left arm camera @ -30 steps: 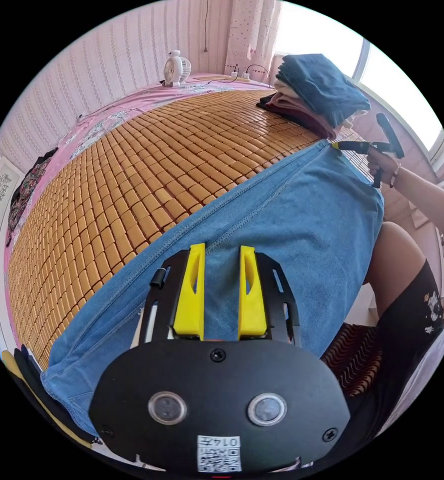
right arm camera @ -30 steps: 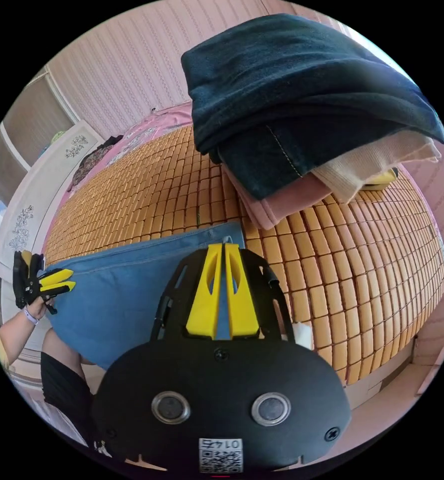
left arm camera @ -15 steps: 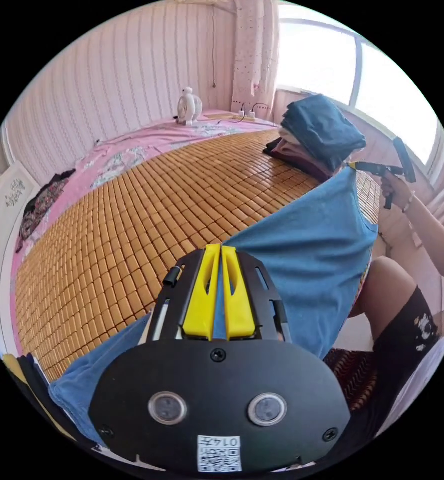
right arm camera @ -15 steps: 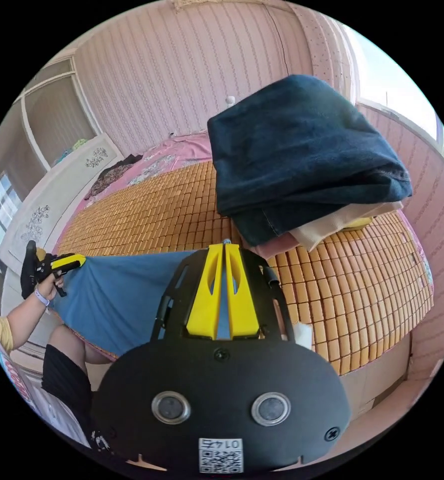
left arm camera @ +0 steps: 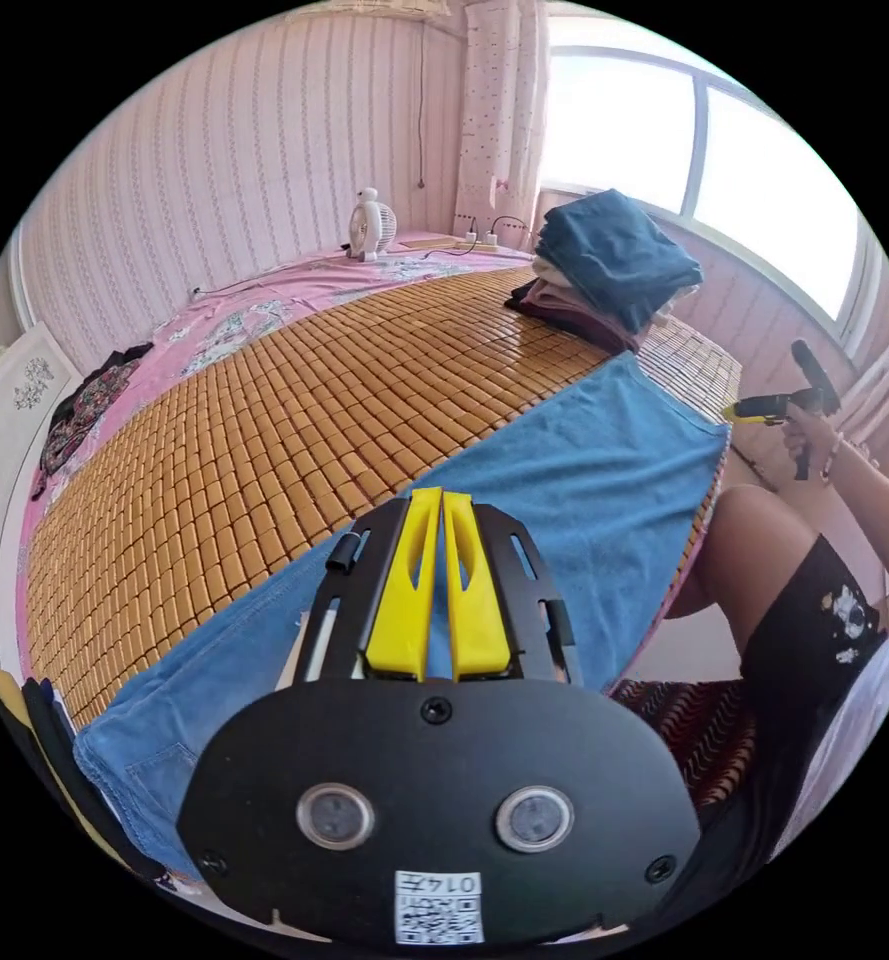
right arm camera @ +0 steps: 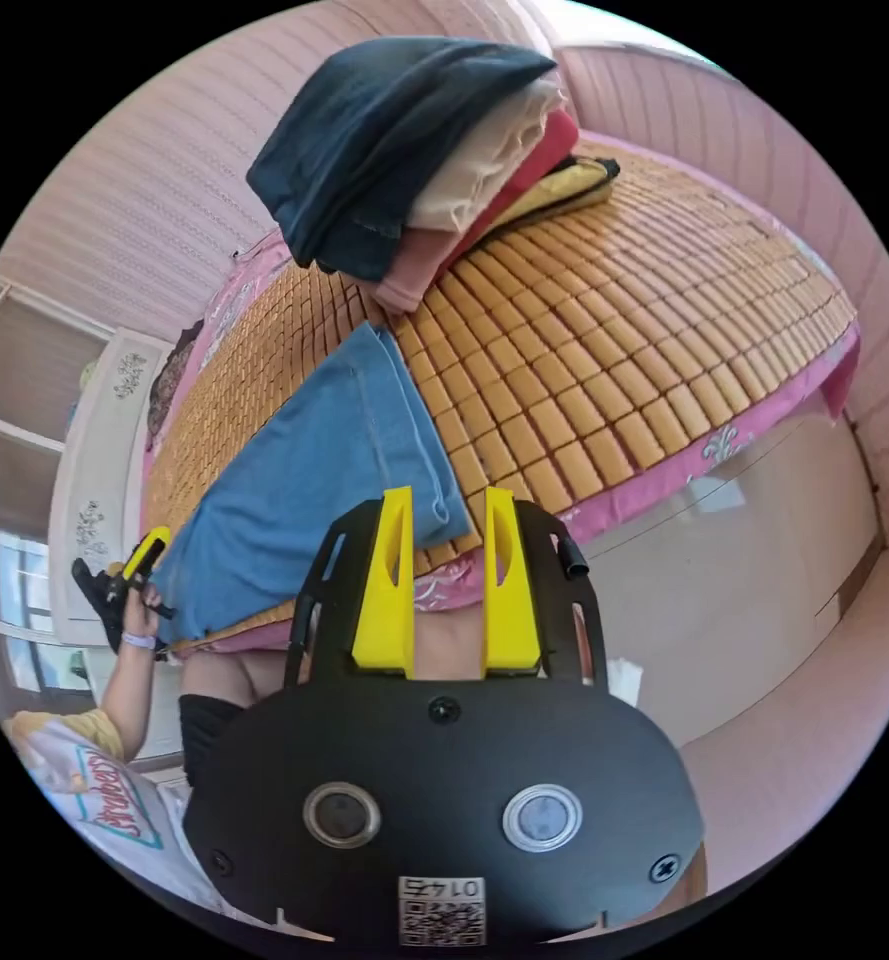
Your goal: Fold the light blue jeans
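on the woven bamboo bed mat [left arm camera: 264, 400], soft, floppy light blue denim jeans [left arm camera: 584, 480] lie flat; left gripper [left arm camera: 432, 500] jaws pinch them, right gripper [right arm camera: 444, 500] jaws spread; grasp the 2 o'clock hem.

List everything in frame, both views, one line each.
light blue jeans: 1, light blue, flat along the near edge of the mat
bamboo mat: 1, tan, covering the bed
bed sheet: 1, pink floral, under the mat
stack of folded clothes: 1, dark blue on top, cream, pink and yellow below, on the mat past the jeans' end
fan: 1, white, far end of the bed
dark garment: 1, patterned, at the sheet's edge
window: 1, bright, behind the stack
left gripper: yellow jaws shut on the jeans
right gripper: yellow jaws open, off the bed's edge
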